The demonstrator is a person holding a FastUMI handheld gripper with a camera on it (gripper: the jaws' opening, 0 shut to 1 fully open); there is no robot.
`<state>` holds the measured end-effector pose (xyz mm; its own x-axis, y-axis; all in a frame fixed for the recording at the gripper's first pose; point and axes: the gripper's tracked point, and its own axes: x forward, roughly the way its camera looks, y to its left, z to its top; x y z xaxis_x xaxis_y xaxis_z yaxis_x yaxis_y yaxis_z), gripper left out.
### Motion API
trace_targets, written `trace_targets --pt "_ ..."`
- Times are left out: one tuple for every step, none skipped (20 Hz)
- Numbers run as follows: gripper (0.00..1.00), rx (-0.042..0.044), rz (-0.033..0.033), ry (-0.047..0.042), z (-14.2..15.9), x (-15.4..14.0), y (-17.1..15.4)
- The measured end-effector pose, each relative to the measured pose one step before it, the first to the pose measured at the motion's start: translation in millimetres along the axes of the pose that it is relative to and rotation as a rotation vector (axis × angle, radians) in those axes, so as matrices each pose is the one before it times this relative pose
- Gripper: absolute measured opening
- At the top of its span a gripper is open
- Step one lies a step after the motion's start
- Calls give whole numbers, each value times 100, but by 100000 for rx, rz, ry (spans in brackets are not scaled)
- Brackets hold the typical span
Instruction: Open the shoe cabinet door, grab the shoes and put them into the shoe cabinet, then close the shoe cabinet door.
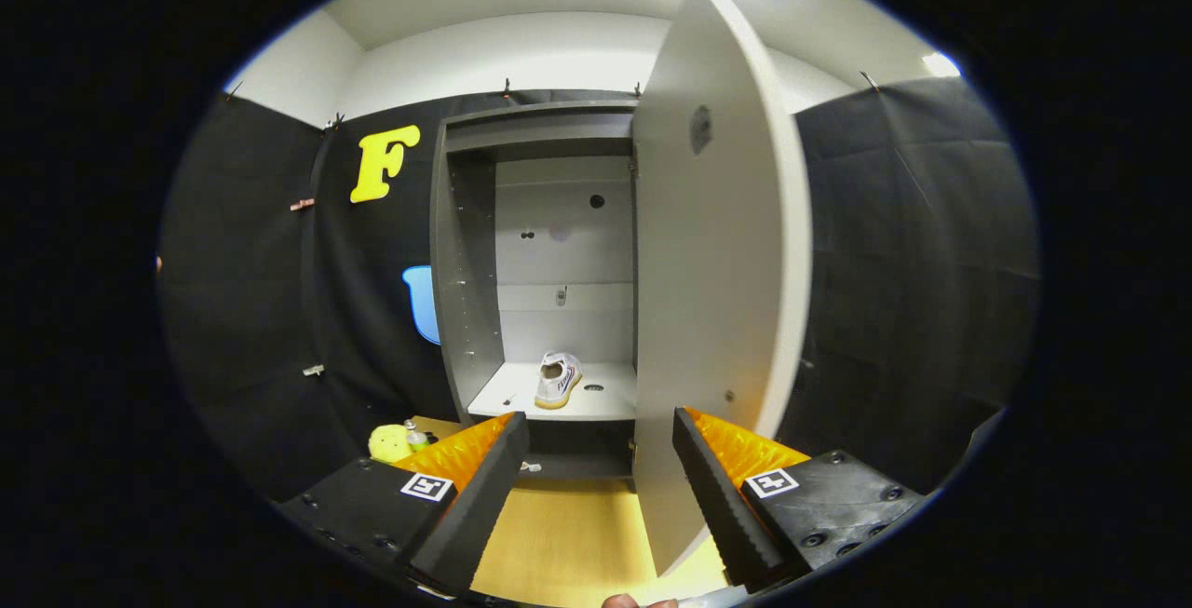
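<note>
Gripper [601, 468]: fingers wide apart, holding nothing | door [712, 310]: swung open just ahead, ready to push | shoe [557, 380]: sits inside cabinet [466, 245] on shelf.

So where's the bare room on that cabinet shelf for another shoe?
The shelf is bare left of the white shoe, toward the cabinet's side wall. Right of the shoe, a narrower strip runs to the open door. The open tongs hold nothing.
</note>
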<state>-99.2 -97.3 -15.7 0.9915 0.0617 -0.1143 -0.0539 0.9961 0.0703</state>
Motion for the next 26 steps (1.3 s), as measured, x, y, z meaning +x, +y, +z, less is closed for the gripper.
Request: trace_targets --pt "98 1014 -2074 -140 30 -784 -1341" --pt "98 470 -1864 -91 108 -487 -1354" --pt "98 546 -1992 -100 80 -763 -1252" --pt "98 572 -1907 -167 226 -595 -1316" --pt "98 551 -1649 -204 131 -580 -1366" --pt "98 666 -1727 -195 96 -389 -1396" --pt "98 184 -2494 -82 9 -190 -1607" --pt "98 -101 -1965 -108 -178 478 -1287" --pt "98 -140 -2489 118 -552 526 -1373" --pt "98 -138 -1777 533 -467 999 -1326" --pt "98 -229 -1799 655 -234 748 -1435" --pt "98 -328 -1297 978 -194 767 -1169" --pt "97 -836 -810 -32 -190 861 -790" --pt "97 -1184 -1180 58 -84 978 -866" --pt "97 -1240 -595 484 -349 812 -833" --pt "97 -699 -853 703 -206 934 -511" --pt "97 510 699 1513 -384 907 -52" --pt "97 854 731 594 -44 912 293" --pt "97 969 1367 463 29 684 289" --pt "97 642 1910 279 130 430 581" --pt "97 724 2361 136 63 302 716" --pt "97 483 2351 -26 -12 186 874" --pt "97 227 2057 155 38 74 822" --pt "97 -1181 -191 214 -49 -158 -64" --pt "96 -249 -341 -497 194 -16 -24" --pt "96 782 74 499 -52 54 420"
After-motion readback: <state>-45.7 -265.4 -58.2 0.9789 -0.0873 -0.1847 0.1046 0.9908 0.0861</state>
